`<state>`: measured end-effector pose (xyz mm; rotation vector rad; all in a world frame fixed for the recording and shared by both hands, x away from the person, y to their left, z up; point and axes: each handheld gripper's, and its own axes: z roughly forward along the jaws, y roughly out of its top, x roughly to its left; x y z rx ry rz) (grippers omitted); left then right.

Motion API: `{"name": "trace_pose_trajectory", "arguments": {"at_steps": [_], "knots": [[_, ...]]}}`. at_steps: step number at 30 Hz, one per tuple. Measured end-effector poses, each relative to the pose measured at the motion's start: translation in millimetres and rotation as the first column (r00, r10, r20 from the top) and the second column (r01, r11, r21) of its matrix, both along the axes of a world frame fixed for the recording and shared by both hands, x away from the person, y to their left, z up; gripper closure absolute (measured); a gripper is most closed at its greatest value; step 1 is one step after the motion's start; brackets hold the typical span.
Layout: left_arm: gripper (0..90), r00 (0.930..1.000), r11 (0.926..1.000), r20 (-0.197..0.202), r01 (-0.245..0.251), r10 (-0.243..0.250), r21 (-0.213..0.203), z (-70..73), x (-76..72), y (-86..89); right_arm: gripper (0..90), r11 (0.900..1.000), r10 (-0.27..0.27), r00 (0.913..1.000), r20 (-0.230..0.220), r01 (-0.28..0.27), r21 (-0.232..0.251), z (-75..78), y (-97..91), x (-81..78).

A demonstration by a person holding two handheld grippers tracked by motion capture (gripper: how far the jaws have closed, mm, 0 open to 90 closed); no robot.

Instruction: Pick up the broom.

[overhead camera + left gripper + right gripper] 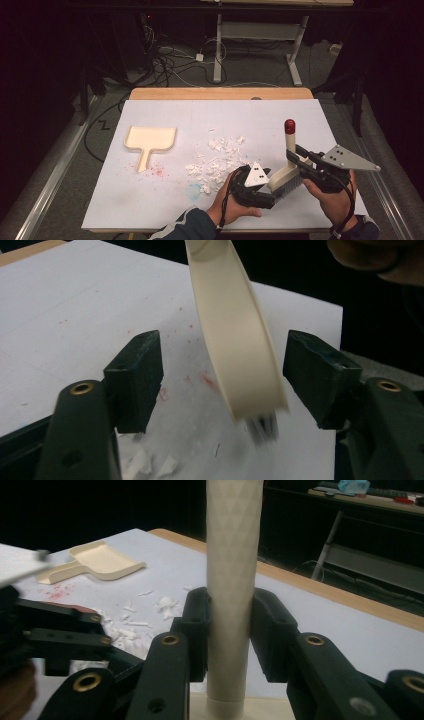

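Right jaws: the right gripper [300, 159], at the near right of the table, is clamped on the cream handle of a brush [286, 172]. In the right gripper view both pads press the ribbed handle [234, 595], which stands upright between them.
Left jaws: the left gripper [252, 182], just left of the brush, has its jaws apart. In the left gripper view the cream brush head [235, 340] hangs between the two pads without touching either, dark bristles blurred at its lower end.
Brush: held with bristles low near the table and a red-capped handle tip [289, 126] pointing up and away. Judged, this grip keeps it ready to sweep, while the left jaws look set to steady or take the head.
Hands: both come in from the near edge, one on each gripper.
Paper scraps: a loose scatter of white bits [217, 160] lies just beyond the left gripper, near the table's middle; likely what is to be swept.
Dustpan: a cream dustpan [150, 140] lies flat farther left, well apart from the scraps, handle toward the near edge, with faint red specks beside it.
Table: white sheet [165, 200] on a wooden top.
Beyond: dark floor with cables [170, 65] and a desk frame.
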<state>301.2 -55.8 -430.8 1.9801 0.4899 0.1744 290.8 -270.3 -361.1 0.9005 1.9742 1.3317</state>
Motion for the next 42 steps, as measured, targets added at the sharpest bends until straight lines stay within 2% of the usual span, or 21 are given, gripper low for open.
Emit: {"name": "trace_pose_trajectory", "arguments": {"at_steps": [5, 7, 10, 18, 20, 21, 22, 23, 25, 27, 28, 29, 31, 32, 33, 34, 35, 37, 40, 41, 42], "knots": [[44.5, 0.9998, 0.9990, -0.022, -0.002, 0.001, -0.044, -1.7, 5.7, 3.6, 71.3, 0.9997, 0.025, 0.9995, 0.019, -0.025, 0.000, 1.9, 13.1, -9.1], [60.5, 0.9997, 0.9985, -0.021, 0.007, -0.008, -0.054, -0.7, 6.6, 8.9, 71.2, 0.9991, 0.042, 0.9987, 0.028, -0.042, -0.010, 2.9, 19.6, -12.3], [64.2, 0.9997, 0.9986, -0.021, 0.010, -0.011, -0.051, 1.5, 9.0, 16.6, 70.9, 0.9987, 0.051, 0.9981, 0.034, -0.050, -0.009, 4.0, 22.4, -14.1], [64.8, 0.9979, 0.9969, 0.017, 0.061, -0.062, 0.048, 9.1, 11.0, 40.4, 59.4, 0.9833, 0.181, 0.9832, 0.022, -0.181, -0.023, 3.6, 19.2, -11.6], [64.8, 0.9964, 0.9948, 0.014, 0.082, -0.083, 0.060, 11.3, 12.7, 52.1, 53.0, 0.9657, 0.254, 0.9671, -0.001, -0.254, -0.054, 2.0, 18.4, -9.0], [64.8, 0.9954, 0.9935, 0.015, 0.093, -0.094, 0.066, 12.2, 13.0, 56.0, 48.5, 0.9474, 0.304, 0.9525, -0.026, -0.305, -0.099, -1.7, 18.3, -6.0], [64.8, 0.9939, 0.9914, 0.020, 0.107, -0.109, 0.075, 13.7, 12.6, 60.8, 48.5, 0.9474, 0.304, 0.9525, -0.026, -0.305, -0.099, -1.7, 18.3, -6.0], [64.8, 0.9905, 0.9867, 0.026, 0.132, -0.135, 0.095, 15.8, 11.6, 66.4, 45.3, 0.9247, 0.344, 0.9374, -0.055, -0.348, -0.154, -8.4, 19.2, -2.5], [64.8, 0.9848, 0.9788, 0.029, 0.167, -0.171, 0.119, 18.0, 9.4, 72.8, 43.2, 0.9170, 0.354, 0.9325, -0.072, -0.361, -0.169, -10.9, 20.0, -1.2], [64.8, 0.9741, 0.9661, 0.024, 0.219, -0.225, 0.136, 18.7, 5.3, 79.4, 40.9, 0.8957, 0.392, 0.9135, -0.108, -0.406, -0.181, -17.8, 22.6, 2.0], [64.8, 0.9690, 0.9599, 0.028, 0.239, -0.245, 0.146, 18.8, 3.8, 81.5, 39.2, 0.8758, 0.421, 0.8959, -0.141, -0.442, -0.194, -22.0, 26.0, 3.2], [64.7, 0.9624, 0.9523, 0.033, 0.262, -0.270, 0.157, 18.4, 0.6, 84.0, 37.0, 0.8406, 0.460, 0.8680, -0.186, -0.494, -0.223, -29.0, 32.5, 3.3], [64.7, 0.9503, 0.9390, 0.031, 0.301, -0.310, 0.167, 18.4, -2.7, 86.9, 37.9, 0.8023, 0.506, 0.8294, -0.237, -0.553, -0.224, -35.8, 38.2, 3.4], [64.7, 0.9374, 0.9246, 0.027, 0.338, -0.347, 0.176, 18.6, -6.1, 89.1, 37.2, 0.7820, 0.524, 0.8110, -0.260, -0.579, -0.230, -39.7, 41.4, 3.4], [64.7, 0.9374, 0.9246, 0.027, 0.338, -0.347, 0.176, 18.6, -6.1, 89.1, 37.2, 0.7820, 0.524, 0.8110, -0.260, -0.579, -0.230, -39.7, 41.4, 3.4], [64.7, 0.9304, 0.9166, 0.023, 0.356, -0.366, 0.182, 18.3, -7.5, 89.5, 42.9, 0.7433, 0.561, 0.7686, -0.307, -0.631, -0.221, -47.1, 47.4, 4.0], [64.7, 0.9241, 0.9074, 0.026, 0.369, -0.381, 0.202, 17.4, -9.9, 88.8, 45.2, 0.7271, 0.574, 0.7535, -0.320, -0.649, -0.224, -50.2, 50.3, 3.3], [64.7, 0.9228, 0.9050, 0.025, 0.371, -0.384, 0.208, 16.7, -10.2, 88.3, 47.6, 0.7191, 0.581, 0.7457, -0.326, -0.658, -0.223, -52.7, 53.2, 2.9], [64.3, 0.9258, 0.9065, 0.014, 0.367, -0.378, 0.209, 13.7, -7.2, 88.4, 60.9, 0.6911, 0.619, 0.7096, -0.337, -0.696, -0.196, -58.3, 58.5, 5.3], [64.3, 0.9250, 0.9061, 0.011, 0.370, -0.380, 0.206, 13.1, -6.5, 88.7, 60.9, 0.6911, 0.619, 0.7096, -0.337, -0.696, -0.196, -58.3, 58.5, 5.3], [62.2, 0.9341, 0.9155, 0.033, 0.341, -0.355, 0.214, 12.7, -6.2, 88.7, 63.6, 0.6903, 0.617, 0.7094, -0.341, -0.696, -0.199, -58.6, 58.7, 4.1]]}}
